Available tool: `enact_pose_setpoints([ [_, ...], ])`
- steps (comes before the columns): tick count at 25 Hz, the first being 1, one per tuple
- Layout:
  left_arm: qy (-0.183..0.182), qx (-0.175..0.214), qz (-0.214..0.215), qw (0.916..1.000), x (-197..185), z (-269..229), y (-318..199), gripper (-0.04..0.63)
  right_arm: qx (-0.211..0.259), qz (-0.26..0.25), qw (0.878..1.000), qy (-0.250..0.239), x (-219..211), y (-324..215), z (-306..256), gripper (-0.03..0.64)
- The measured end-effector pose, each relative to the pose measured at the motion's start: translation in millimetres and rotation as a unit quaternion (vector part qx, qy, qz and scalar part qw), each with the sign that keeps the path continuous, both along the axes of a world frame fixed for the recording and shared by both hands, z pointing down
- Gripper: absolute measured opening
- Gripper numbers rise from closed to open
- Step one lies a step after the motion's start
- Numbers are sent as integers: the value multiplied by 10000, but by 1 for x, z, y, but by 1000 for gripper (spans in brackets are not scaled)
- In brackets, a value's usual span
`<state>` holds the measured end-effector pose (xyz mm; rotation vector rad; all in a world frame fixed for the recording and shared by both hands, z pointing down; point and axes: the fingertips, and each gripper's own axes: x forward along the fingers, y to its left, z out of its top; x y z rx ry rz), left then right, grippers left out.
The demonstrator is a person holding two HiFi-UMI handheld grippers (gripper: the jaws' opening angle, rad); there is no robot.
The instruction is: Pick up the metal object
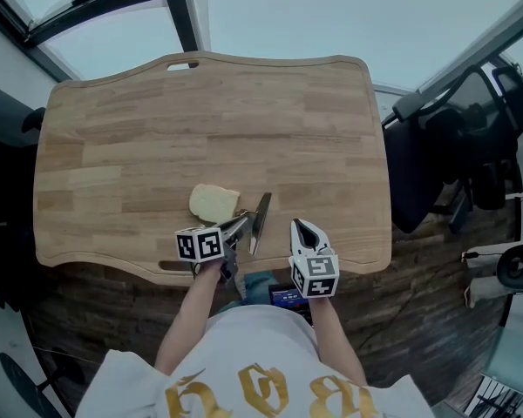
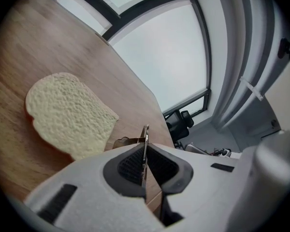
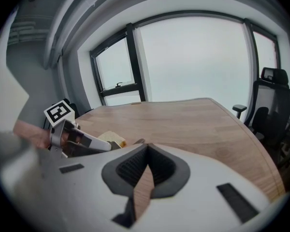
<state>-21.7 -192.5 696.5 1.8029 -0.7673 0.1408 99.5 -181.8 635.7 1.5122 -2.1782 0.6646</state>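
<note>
A slice of bread (image 1: 214,204) lies flat on the wooden table (image 1: 244,111), close to the near edge. Just right of it, the left gripper (image 1: 241,225) has its jaws clamped on the metal object (image 1: 261,220), which its own view shows edge-on as a thin strip pinched between the dark pads. The object's long axis runs almost straight away from the person, its far end leaning slightly right. I cannot tell whether it touches the wood. Further right, clear of it, the right gripper (image 1: 299,225) has its jaws closed on nothing.

The gold lettering on the person's white shirt (image 1: 244,381) is cut off and unreadable.

Everything sits along the near rim. Bare wood stretches to the far edge, and a dark office chair (image 1: 427,164) stands off the right side.
</note>
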Motion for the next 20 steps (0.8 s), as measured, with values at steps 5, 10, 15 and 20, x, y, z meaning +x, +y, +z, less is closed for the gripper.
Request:
enact_pose_setpoints([
  [5,150,53,-65,9999,0,-14,-1,29,36,58,10000,1,2,6,-3,12],
  [10,304,160,-225,9992,-8,-29,-2,29,140,31,9999,17,-2,9,-10,11],
  [15,395,313,-345,9981,-18,-44,-3,29,317,-11,9995,79,-6,9,-23,12],
  [20,286,523,-303,9978,-23,-58,2,29,471,107,9985,245,-1,12,-35,11],
])
